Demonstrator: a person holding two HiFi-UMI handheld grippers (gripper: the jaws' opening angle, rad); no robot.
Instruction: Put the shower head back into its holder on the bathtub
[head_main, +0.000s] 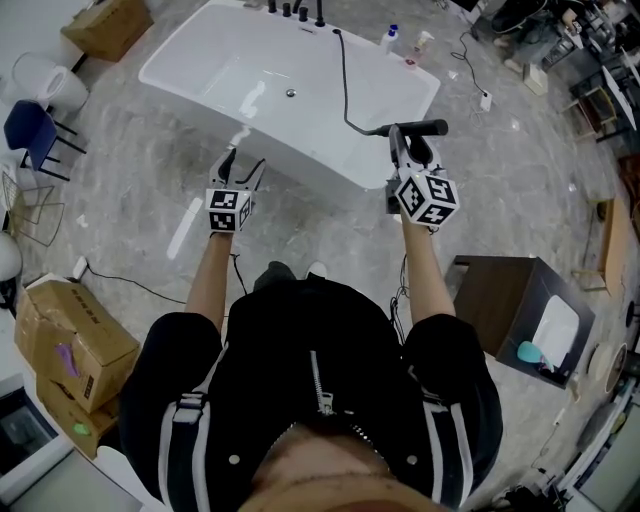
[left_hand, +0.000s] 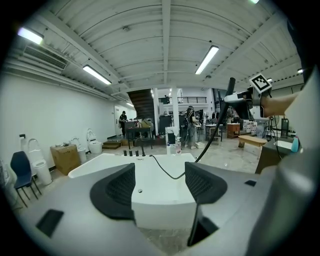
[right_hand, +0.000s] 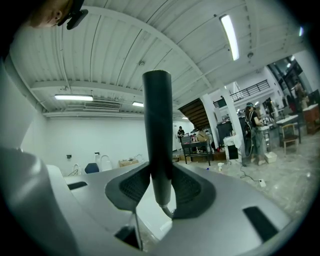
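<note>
- The shower head (head_main: 420, 128), a black stick-shaped handset, is gripped crosswise in the right gripper (head_main: 402, 148), in the air beside the near right corner of the bathtub (head_main: 300, 152).
- In the right gripper view the shower head (right_hand: 157, 125) stands upright between the ribbed pads. The right gripper (right_hand: 161, 186) is clenched on its lower part, with both pads pressing its sides and its hose end just below them.
- A black hose (head_main: 345, 80) runs from the row of black fittings (head_main: 295, 12) on the tub's far rim, across the white basin, to the handset. Which fitting is the holder cannot be told.
- The left gripper (head_main: 232, 168) hovers at the tub's near wall, well apart from the handset. In its own view the left gripper (left_hand: 160, 182) is released, jaws wide apart, with only the bathtub (left_hand: 165, 212) showing beyond them.
- Each gripper's cube bears black-and-white square markers. Print on the cardboard boxes (head_main: 70, 335) is too small to read.
- The tub stands free on a grey marble-patterned floor (head_main: 150, 250). A dark brown cabinet (head_main: 515, 295) stands at the right and a blue chair (head_main: 28, 128) at the left.
- The room is a large hall with white walls and a white ribbed ceiling with strip lights (left_hand: 207, 59). Toilets stand along the left wall, with a staircase, tables and people far behind.
</note>
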